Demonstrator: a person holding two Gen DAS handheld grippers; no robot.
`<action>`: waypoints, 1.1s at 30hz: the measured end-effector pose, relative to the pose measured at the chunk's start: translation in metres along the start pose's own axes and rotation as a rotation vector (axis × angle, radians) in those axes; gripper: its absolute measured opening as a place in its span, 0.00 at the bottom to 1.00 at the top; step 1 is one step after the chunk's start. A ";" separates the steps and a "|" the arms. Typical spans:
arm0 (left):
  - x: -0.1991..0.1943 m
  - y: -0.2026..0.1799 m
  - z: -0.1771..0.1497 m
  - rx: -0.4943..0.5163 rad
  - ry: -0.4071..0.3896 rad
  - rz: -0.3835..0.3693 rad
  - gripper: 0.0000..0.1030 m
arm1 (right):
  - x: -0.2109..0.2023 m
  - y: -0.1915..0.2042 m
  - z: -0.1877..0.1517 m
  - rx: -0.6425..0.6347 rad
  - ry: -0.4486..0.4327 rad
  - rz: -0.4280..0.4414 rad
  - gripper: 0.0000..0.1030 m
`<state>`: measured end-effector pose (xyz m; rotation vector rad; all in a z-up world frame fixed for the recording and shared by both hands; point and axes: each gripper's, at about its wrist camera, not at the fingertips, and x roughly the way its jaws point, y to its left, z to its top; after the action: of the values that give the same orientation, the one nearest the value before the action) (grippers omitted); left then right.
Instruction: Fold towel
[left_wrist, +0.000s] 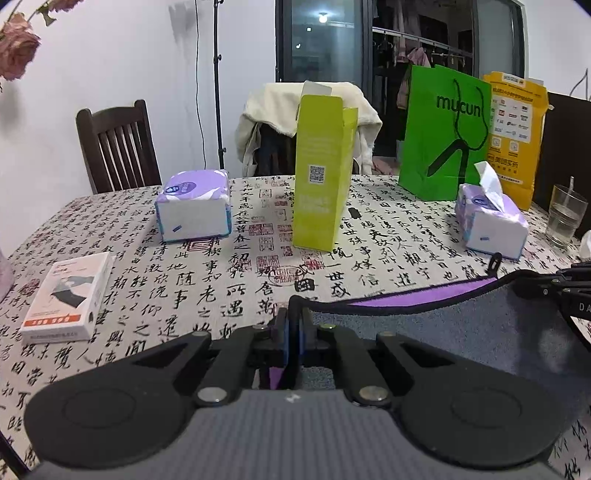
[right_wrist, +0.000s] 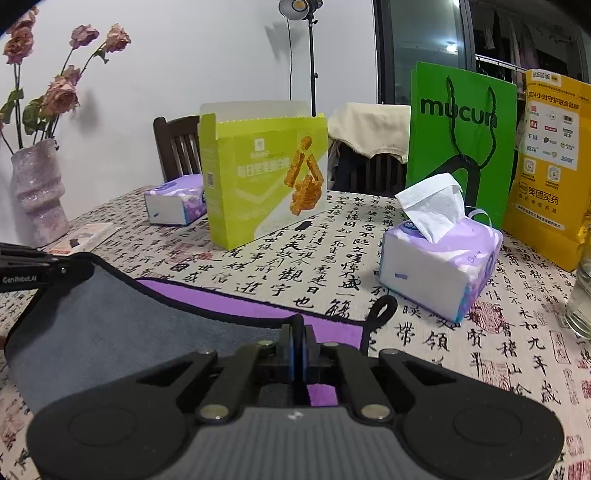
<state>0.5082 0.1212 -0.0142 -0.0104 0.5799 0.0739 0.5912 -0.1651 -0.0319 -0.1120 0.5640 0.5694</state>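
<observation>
The towel (left_wrist: 443, 328) is grey on one face and purple on the other, with a black hem and a black hanging loop (right_wrist: 380, 314). My left gripper (left_wrist: 293, 325) is shut on one corner of its near edge. My right gripper (right_wrist: 295, 336) is shut on the other corner. The grey face (right_wrist: 110, 317) is lifted and sags between the two grippers over the purple face (right_wrist: 258, 308), which lies on the table. Each gripper shows at the edge of the other's view, the right one (left_wrist: 565, 288) and the left one (right_wrist: 33, 269).
The table has a calligraphy-print cloth (left_wrist: 221, 280). On it stand a lime box (left_wrist: 321, 177), two tissue packs (left_wrist: 194, 205) (right_wrist: 439, 266), a green bag (left_wrist: 443, 136), a yellow bag (right_wrist: 550, 166), a glass (left_wrist: 565, 218), a small box (left_wrist: 66, 295) and a vase (right_wrist: 37, 192).
</observation>
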 end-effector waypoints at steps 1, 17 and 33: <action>0.004 0.001 0.002 -0.002 0.005 -0.001 0.05 | 0.003 -0.001 0.002 0.001 0.001 0.000 0.04; 0.058 0.006 0.015 0.003 0.061 -0.009 0.06 | 0.054 -0.026 0.013 0.039 0.061 -0.006 0.04; 0.034 0.005 0.005 0.064 -0.006 0.058 1.00 | 0.047 -0.017 0.011 0.005 0.057 -0.023 0.97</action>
<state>0.5393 0.1289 -0.0284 0.0690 0.5761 0.1113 0.6383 -0.1546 -0.0481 -0.1300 0.6189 0.5439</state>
